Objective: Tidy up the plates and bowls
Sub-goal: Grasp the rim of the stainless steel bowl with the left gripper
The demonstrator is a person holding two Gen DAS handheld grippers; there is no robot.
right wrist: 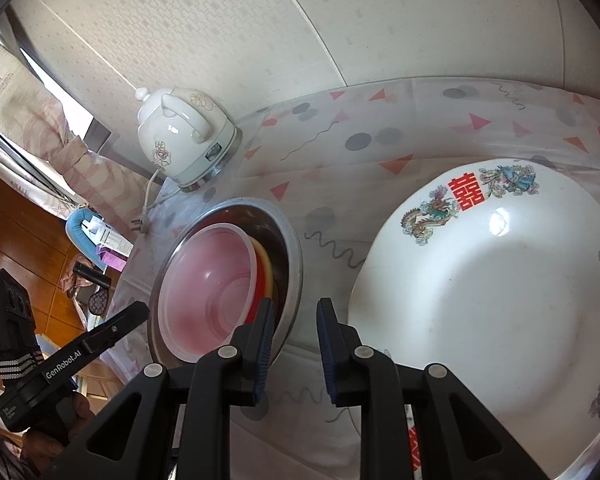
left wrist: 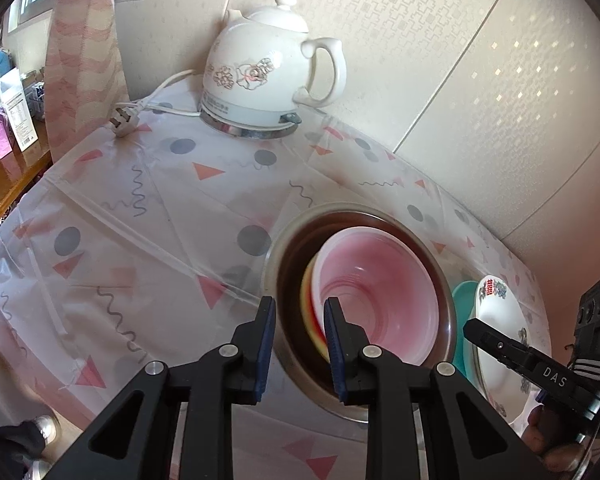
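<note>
A steel bowl (left wrist: 288, 248) stands on the patterned tablecloth, with a yellow-and-red bowl (left wrist: 309, 300) and a translucent pink bowl (left wrist: 380, 280) nested inside it. My left gripper (left wrist: 300, 306) hovers at its left rim, jaws narrowly apart, pads pressing on nothing. In the right wrist view my right gripper (right wrist: 296, 306) is open over the steel bowl's (right wrist: 296, 252) right rim, beside the pink bowl (right wrist: 212, 276). A white plate (right wrist: 500, 280) with red characters and dragon prints lies to the right, resting on a teal plate (left wrist: 462, 292).
A white ceramic kettle (left wrist: 268, 72) stands at the back by the wall, its cord and plug (left wrist: 122, 120) lying on the cloth. A wooden desk (left wrist: 8, 176) with boxes stands left of the table. The other gripper (left wrist: 500, 344) shows at the right edge.
</note>
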